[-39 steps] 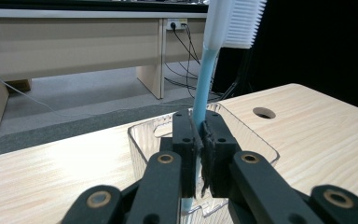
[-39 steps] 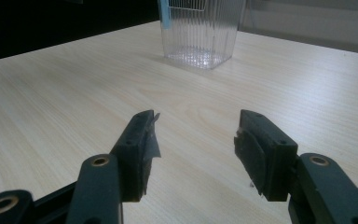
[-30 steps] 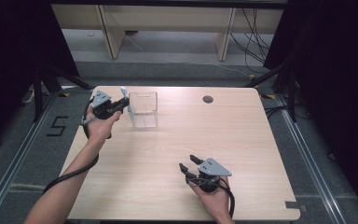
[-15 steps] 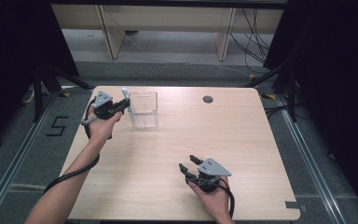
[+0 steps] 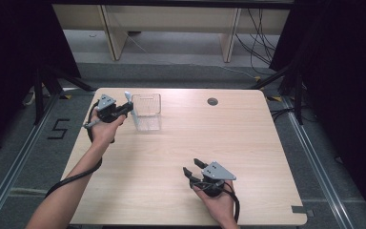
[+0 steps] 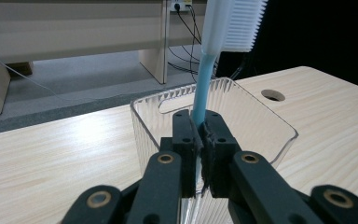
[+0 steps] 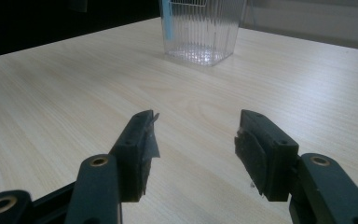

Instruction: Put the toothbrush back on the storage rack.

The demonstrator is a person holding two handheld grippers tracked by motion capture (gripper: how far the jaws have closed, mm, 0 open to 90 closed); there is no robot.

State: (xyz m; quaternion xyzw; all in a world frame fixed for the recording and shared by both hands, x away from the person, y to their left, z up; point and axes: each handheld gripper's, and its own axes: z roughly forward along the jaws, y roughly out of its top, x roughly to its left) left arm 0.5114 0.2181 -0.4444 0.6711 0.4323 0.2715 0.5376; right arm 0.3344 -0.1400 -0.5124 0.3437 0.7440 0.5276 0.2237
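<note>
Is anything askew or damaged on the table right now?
Nothing stands out. The clear bin stands upright, the left gripper holds the toothbrush upright at its rim, and the right gripper rests open.

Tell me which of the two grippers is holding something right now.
The left gripper: its fingers are clamped on the light blue handle of a white-bristled toothbrush beside the clear ribbed plastic container. The right gripper rests open and empty.
</note>
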